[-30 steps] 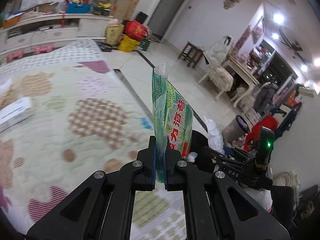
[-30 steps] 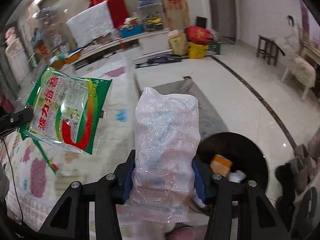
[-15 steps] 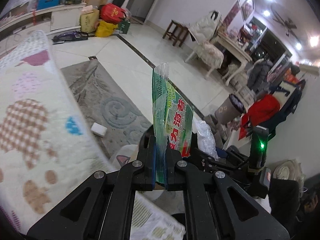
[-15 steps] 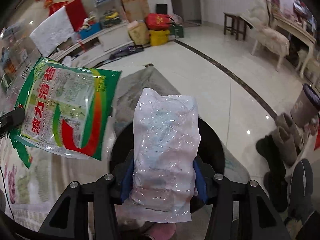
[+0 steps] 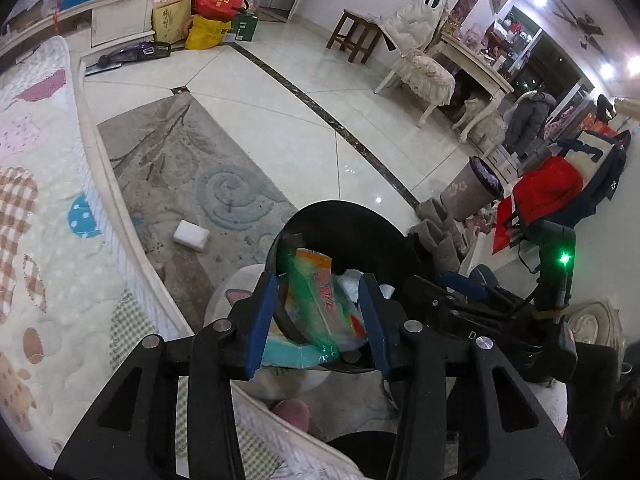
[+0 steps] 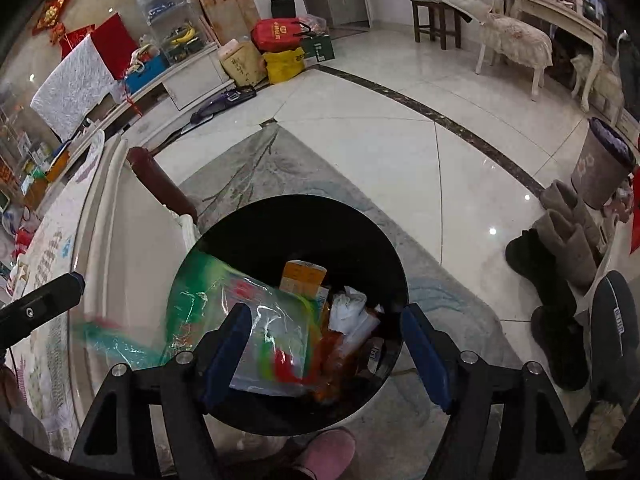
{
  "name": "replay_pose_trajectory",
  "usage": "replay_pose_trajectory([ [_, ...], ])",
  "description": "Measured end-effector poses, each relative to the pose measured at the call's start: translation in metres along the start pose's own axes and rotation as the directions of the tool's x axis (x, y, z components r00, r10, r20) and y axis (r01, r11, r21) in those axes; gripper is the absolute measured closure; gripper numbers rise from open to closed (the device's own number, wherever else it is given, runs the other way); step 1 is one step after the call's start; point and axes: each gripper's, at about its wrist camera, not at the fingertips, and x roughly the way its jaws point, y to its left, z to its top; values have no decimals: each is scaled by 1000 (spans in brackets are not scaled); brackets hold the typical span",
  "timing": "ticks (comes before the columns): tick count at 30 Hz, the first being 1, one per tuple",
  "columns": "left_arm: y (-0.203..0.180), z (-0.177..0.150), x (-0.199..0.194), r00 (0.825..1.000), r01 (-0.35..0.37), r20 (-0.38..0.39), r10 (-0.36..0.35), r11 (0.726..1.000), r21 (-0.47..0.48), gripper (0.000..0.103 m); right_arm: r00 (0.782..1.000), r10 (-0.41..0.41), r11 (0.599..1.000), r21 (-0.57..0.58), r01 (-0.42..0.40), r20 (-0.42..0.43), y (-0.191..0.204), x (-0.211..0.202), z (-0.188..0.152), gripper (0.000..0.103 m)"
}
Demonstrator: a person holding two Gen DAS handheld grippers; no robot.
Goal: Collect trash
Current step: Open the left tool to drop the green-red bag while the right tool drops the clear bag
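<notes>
Left gripper [image 5: 318, 316] angled steeply down, jaws opening, green wrapper [image 5: 316, 312] loose between them, long axis slanting into black bin [image 5: 340, 220] below; right gripper [image 6: 324, 350] likewise, jaws opening over bin, clear bag [image 6: 276, 344] loose.

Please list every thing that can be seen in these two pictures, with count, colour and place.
bin: one, black, on the rug, under both grippers
green wrapper: one, blurred, at the bin's rim
clear bag: one, in the bin
orange box: one, in the bin
rug: one, grey, on the floor
white block: one, on the rug
boots: several, grey and black, right of the bin
left gripper: black, jaws opening
right gripper: black, jaws opening
</notes>
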Motion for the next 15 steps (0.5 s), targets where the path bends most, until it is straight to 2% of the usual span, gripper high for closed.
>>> replay_pose_trajectory([
  [5,4,-2,-12,1000,-16,19,16,1000,5,62,1000,18,1000,-12,-18,8,9,-2,-1,28],
  [15,26,-11,-38,991,-105,79,105,994,-3,62,999,45,995,-94,-45,6,49,-3,-5,28],
])
